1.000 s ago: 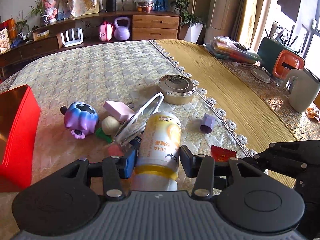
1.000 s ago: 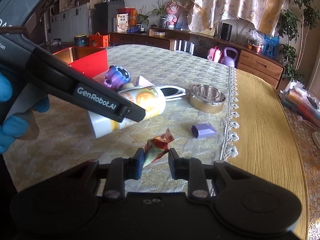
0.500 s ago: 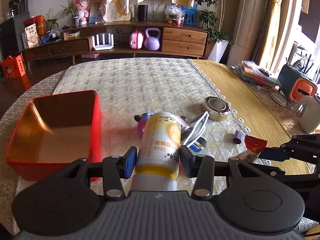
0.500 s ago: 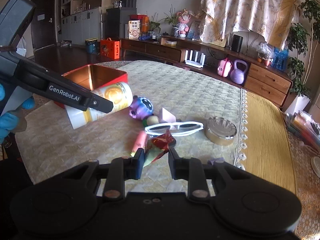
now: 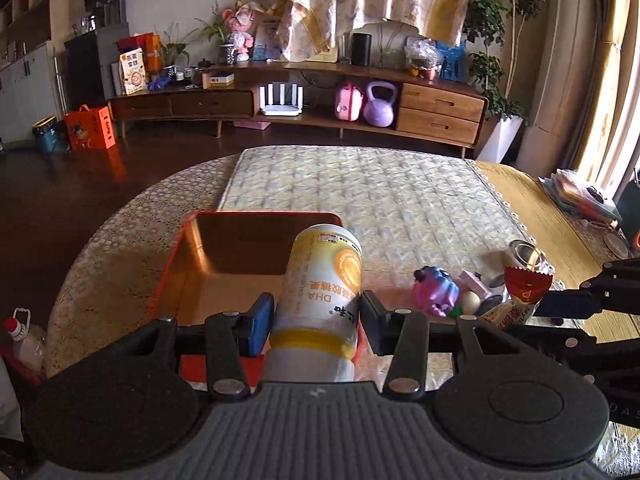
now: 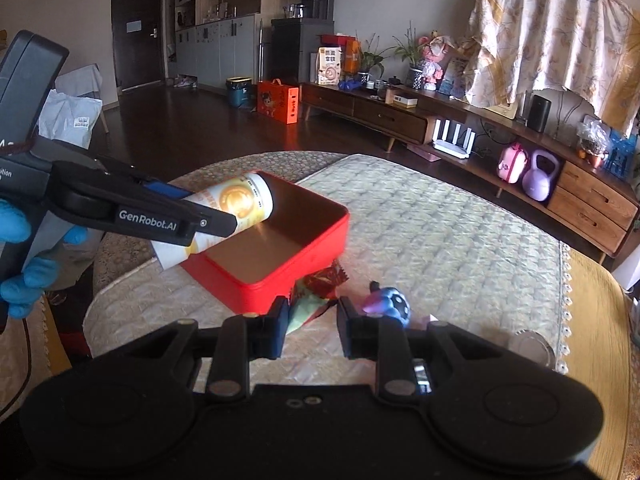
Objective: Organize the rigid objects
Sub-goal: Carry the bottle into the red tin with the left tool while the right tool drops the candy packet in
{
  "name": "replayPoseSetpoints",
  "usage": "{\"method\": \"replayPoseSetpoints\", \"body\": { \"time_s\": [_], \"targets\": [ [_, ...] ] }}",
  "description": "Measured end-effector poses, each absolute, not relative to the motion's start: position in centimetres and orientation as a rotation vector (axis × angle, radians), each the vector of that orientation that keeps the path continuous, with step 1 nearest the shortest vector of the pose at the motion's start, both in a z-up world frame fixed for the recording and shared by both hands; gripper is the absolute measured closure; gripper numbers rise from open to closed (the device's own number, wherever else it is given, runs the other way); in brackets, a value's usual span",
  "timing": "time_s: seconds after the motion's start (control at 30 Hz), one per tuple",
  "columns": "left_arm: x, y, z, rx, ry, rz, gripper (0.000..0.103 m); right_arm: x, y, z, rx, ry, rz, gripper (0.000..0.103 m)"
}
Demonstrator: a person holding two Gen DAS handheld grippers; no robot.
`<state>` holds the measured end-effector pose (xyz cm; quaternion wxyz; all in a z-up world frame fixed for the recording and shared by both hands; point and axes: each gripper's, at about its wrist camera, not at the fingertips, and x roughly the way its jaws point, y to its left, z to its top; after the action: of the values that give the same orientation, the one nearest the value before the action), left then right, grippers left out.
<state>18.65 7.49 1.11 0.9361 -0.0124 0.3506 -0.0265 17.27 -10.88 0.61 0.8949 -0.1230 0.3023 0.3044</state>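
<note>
Your left gripper clamps the bottle near its base, over the red box. It is stiff and smooth, so grip it mid-body. Your right gripper pinches a light, crinkly snack packet.

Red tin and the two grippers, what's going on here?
A person is sorting table clutter with a handheld gripper in each hand. The left gripper is clamped on a yellow-and-white DHA supplement bottle, held in the air over the open, empty red tin. The right gripper pinches a red snack wrapper just beside the tin. On the quilted cloth lie a purple toy, a pink block and a round metal tin.
</note>
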Motion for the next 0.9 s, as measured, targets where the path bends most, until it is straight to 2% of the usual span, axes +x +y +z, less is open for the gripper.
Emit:
{"method": "replayPoseSetpoints", "body": {
  "time_s": [0.43, 0.9],
  "targets": [
    [25.0, 14.4, -0.5, -0.058, 0.735, 0.044, 0.057, 23.2, -3.0, -0.9, -0.21, 0.7, 0.703, 0.077],
    [31.4, 15.5, -5.6, -0.01, 0.853, 0.048, 0.057, 30.0, 3.5, -6.1, -0.249, 0.838, 0.721, 0.078]
  ]
}}
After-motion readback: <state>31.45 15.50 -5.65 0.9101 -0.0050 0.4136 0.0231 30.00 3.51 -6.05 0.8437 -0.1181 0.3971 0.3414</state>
